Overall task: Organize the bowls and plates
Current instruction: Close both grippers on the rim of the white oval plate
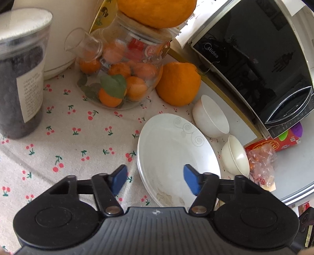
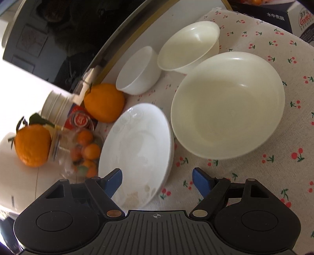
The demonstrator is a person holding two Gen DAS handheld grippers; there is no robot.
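Two grippers hang over the cherry-print tablecloth (image 1: 64, 141), both spread wide and holding nothing. The left gripper (image 1: 155, 179) has its blue pads apart, the right-hand pad above the near part of the white plate (image 1: 172, 149), the other above bare cloth. This plate looks like the top of a stack, with a second rim showing beneath; its well holds only faint smears near the front edge.

In the right wrist view, the right gripper (image 2: 157, 181) straddles the plate's lower right rim, fingers clear of it. At one o'clock from these fingers sits a large cream bowl (image 2: 227, 104), with nothing inside. Beyond it at twelve stands a cream flared bowl (image 2: 188, 47), and at eleven a small white bowl (image 2: 137, 70), neither holding anything visible.

At eleven o'clock from the left gripper, a glass jar (image 1: 121, 72) contains small oranges and green leaves, with a large orange (image 1: 157, 11) on its lid.
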